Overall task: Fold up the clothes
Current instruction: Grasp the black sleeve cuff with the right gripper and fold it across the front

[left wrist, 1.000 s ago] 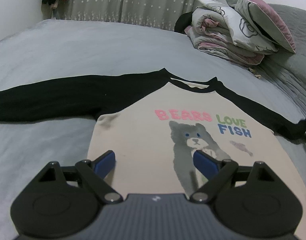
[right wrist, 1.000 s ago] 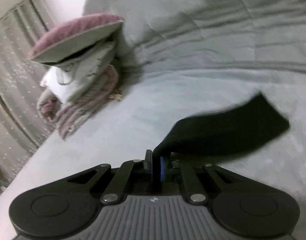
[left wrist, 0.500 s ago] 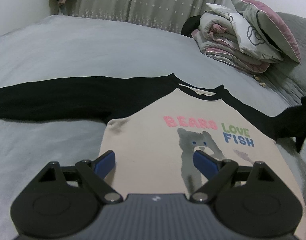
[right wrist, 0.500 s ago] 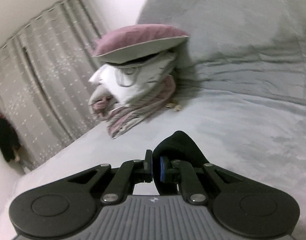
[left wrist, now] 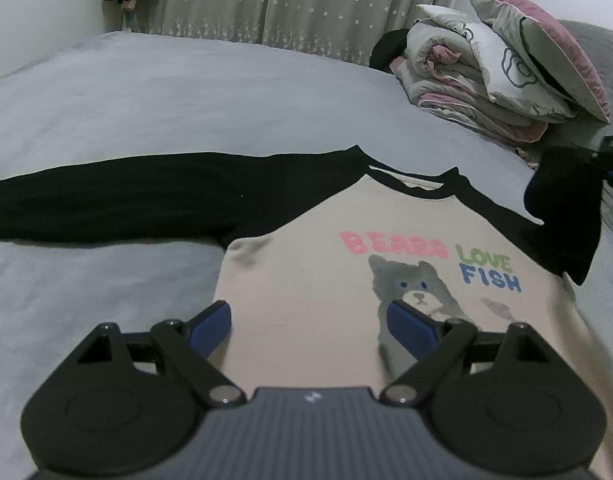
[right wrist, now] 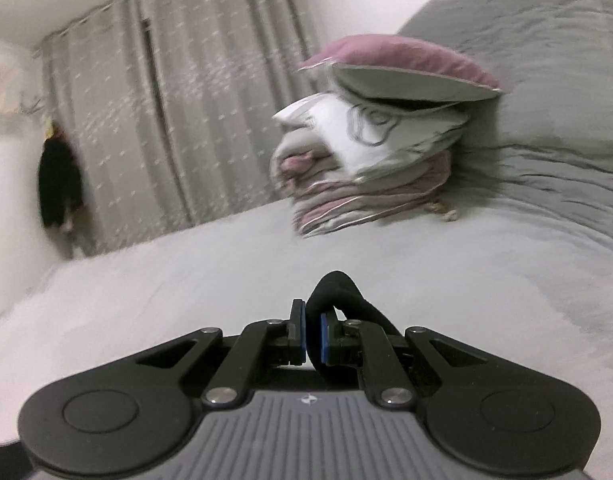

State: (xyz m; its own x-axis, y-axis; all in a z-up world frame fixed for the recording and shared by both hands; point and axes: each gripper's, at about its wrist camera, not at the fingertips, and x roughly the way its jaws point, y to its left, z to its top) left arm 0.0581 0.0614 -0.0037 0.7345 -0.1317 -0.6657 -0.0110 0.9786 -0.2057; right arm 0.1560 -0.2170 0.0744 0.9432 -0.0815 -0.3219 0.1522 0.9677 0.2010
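shirt [left wrist: 306, 312]: we see cream, black sleeves, grey bear print;
bed [left wrist: 186, 100]: grey;
curtain [left wrist: 306, 4]: grey, white stars

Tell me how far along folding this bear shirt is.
Done: the shirt lies face up on the bed. In hand: the right tongs are shut on the black sleeve, lifted off the bed. Left: the other sleeve lies stretched out, and the body is unfolded under the open left tongs.

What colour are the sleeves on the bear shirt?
Black. The long sleeve lies flat on the bed, clearest in the left wrist view, against the shirt's cream body.
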